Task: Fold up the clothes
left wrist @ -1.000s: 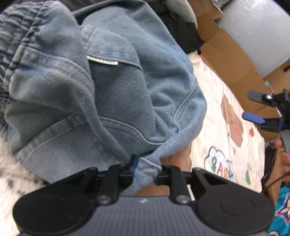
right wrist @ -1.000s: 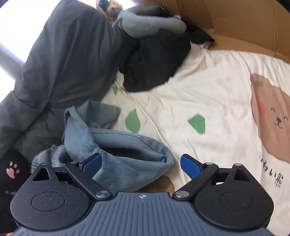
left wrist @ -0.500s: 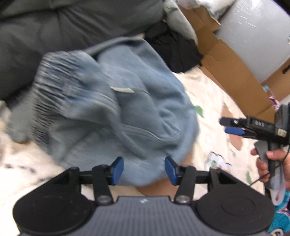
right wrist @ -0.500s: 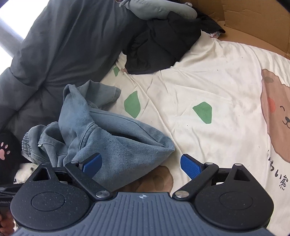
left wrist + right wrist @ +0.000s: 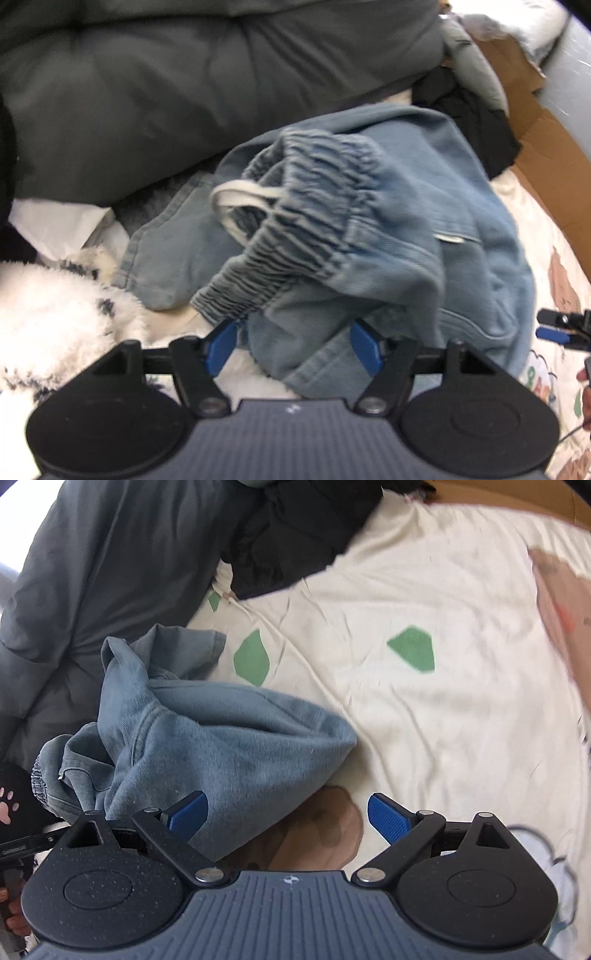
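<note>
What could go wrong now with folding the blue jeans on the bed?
1. The jeans lie crumpled in a heap; a blind grab may catch several layers and fold them crookedly.
2. The left gripper has just been opening its jaws and denim still sits between them, so the cloth may snag as it withdraws.
3. The white drawstring hangs out in a loop and could catch on a finger.
4. The right gripper is open beside the jeans and holds nothing.

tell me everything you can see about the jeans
The jeans are light blue washed denim, crumpled in a heap on the cream printed bedsheet. A gathered elastic waistband with a white drawstring loop sits on top. They lean against the grey duvet. Denim lies between the open fingers of the left gripper, unpinched.
</note>
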